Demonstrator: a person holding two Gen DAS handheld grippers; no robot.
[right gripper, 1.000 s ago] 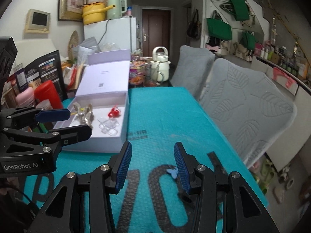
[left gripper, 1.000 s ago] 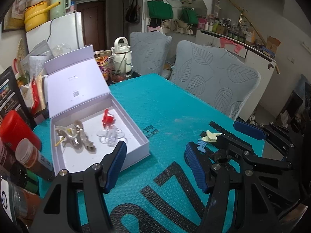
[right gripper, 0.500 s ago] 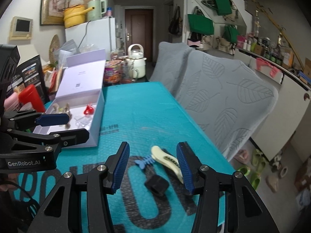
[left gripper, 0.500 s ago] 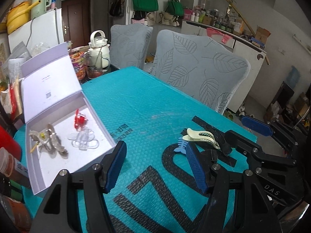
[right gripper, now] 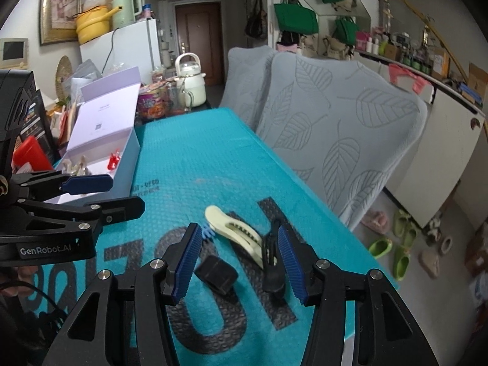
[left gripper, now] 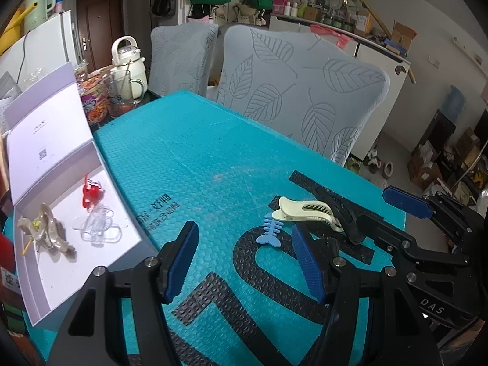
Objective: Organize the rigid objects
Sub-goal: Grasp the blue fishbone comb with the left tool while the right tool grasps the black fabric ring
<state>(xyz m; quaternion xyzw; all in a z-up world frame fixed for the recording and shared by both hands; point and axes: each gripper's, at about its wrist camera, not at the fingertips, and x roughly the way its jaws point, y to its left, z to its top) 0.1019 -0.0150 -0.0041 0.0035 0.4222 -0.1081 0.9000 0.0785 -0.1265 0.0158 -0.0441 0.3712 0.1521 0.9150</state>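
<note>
Four loose clips are seen on the teal mat (left gripper: 198,158): one cream clip (right gripper: 233,230), one blue fishbone clip (left gripper: 270,233), one black clip (right gripper: 271,262) and one black block (right gripper: 217,274). Three more are counted in the open box (left gripper: 45,280). Both the left gripper (left gripper: 244,262) and right gripper (right gripper: 238,262) are held apart, empty, the right one's jaws having just been opening.

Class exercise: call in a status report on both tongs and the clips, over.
Left tongs open, empty. Right tongs open, just widening, empty, above the cream hair clip and black clip. Blue fishbone clip on mat; white box open. Nothing blocking.

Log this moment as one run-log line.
left hand-held gripper: open, empty | right hand-held gripper: jaws just opening, empty, over cream hair clip | blue fishbone clip: on mat | box: open
</note>
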